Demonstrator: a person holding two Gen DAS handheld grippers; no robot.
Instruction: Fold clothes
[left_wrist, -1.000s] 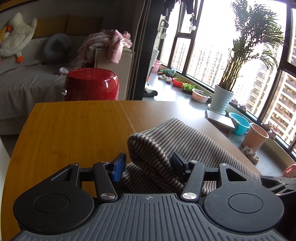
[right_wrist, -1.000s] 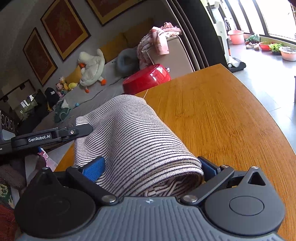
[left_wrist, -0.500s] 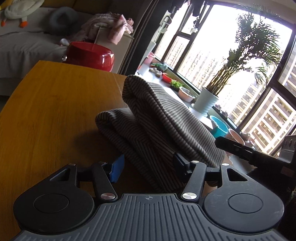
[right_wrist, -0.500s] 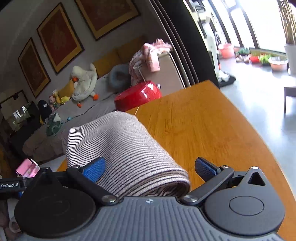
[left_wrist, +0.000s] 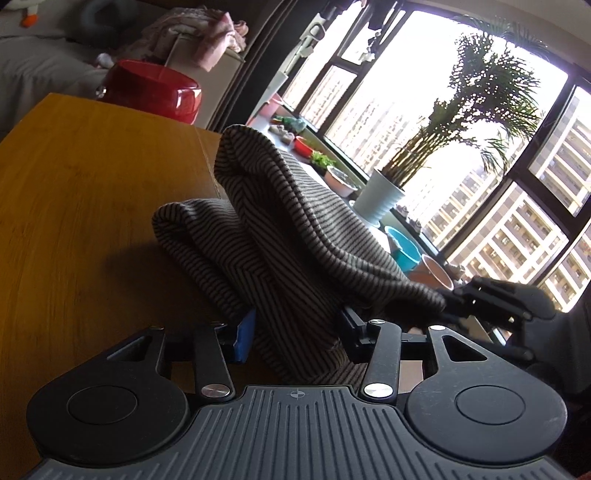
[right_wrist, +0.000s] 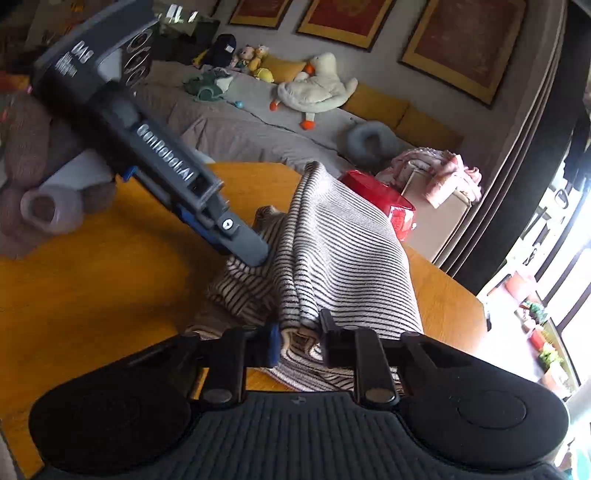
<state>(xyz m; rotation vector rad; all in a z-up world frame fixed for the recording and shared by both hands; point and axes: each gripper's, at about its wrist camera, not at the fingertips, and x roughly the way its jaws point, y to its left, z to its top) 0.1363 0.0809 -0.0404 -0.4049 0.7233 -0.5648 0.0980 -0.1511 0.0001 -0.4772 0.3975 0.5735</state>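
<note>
Reading "GenRobot.AI" on left tongs (right_wrist: 255, 254) | both tongs clamp striped cloth (right_wrist: 343, 258), bunched and lifted over counter (right_wrist: 92, 295) | left view only: palm (left_wrist: 476, 122), right tongs (left_wrist: 448, 306) | right view only: duck (right_wrist: 317, 88), 3 frames

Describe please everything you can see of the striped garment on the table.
The striped garment is a knit of thin dark and pale stripes, looking soft and thick. It is bunched, not flat: one fold is lifted into a ridge, the rest sags onto the wooden table. The left gripper and the right gripper each pinch a part of its near edge. What kind of garment it is cannot be told.
</note>
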